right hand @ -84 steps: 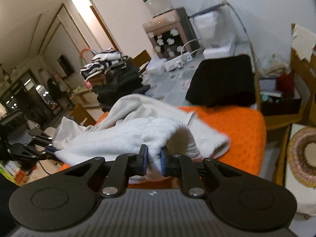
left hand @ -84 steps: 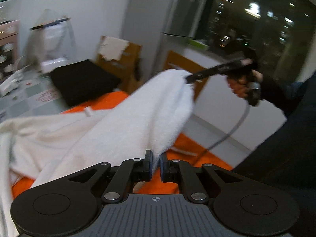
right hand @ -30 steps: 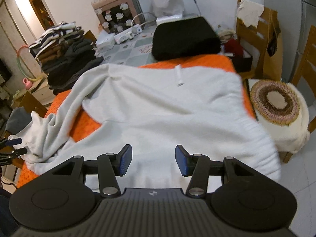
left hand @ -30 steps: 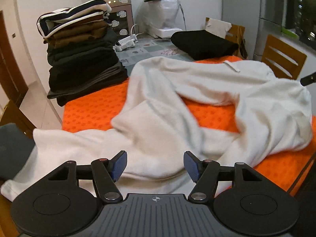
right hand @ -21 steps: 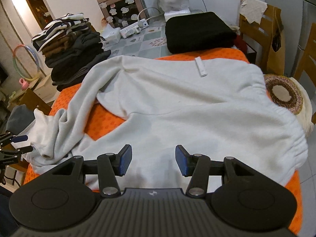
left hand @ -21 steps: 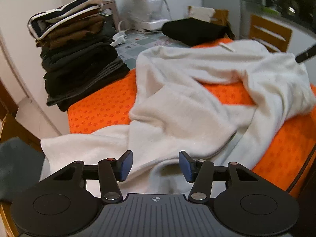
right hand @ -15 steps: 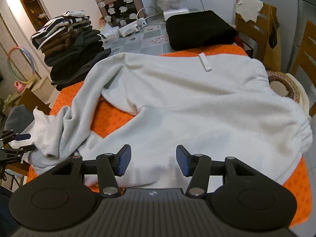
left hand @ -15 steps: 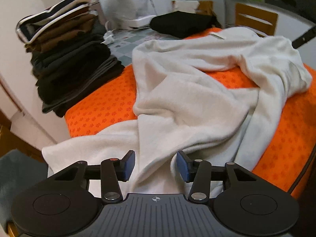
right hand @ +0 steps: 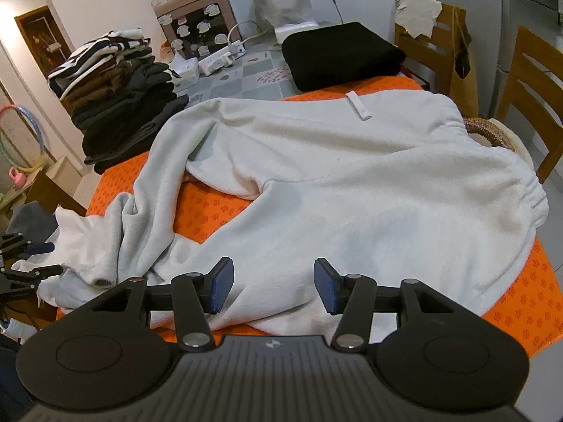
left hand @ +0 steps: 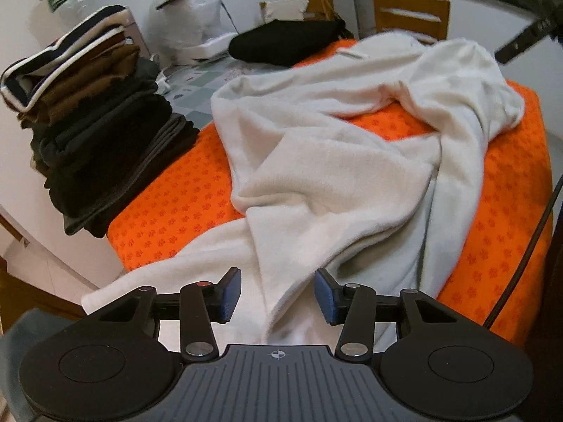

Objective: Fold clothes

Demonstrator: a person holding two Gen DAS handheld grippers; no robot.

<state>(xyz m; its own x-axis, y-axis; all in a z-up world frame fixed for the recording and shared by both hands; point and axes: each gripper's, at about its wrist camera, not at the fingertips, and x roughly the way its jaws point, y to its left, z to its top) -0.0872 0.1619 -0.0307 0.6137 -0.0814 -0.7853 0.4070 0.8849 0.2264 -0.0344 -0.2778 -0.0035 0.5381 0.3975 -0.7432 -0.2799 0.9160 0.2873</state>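
Note:
A white fleece garment lies crumpled across the orange mat. One long part trails to the mat's near corner, where a fold of it rises between the jaws of my left gripper. The blue pads stand apart and do not press it. In the right wrist view the garment's wide body with its gathered hem fills the mat. My right gripper hovers open over its near edge, holding nothing. The left gripper shows at that view's left edge by the trailing end.
A tall stack of folded dark clothes stands at the mat's far left. A folded black garment lies behind the mat, beside a power strip. Wooden chairs and a round woven cushion stand to the right.
Both grippers earlier held the garment up, shut on it; it now lies on the mat and both are open. The left jaws narrowed and moved to the trailing end.

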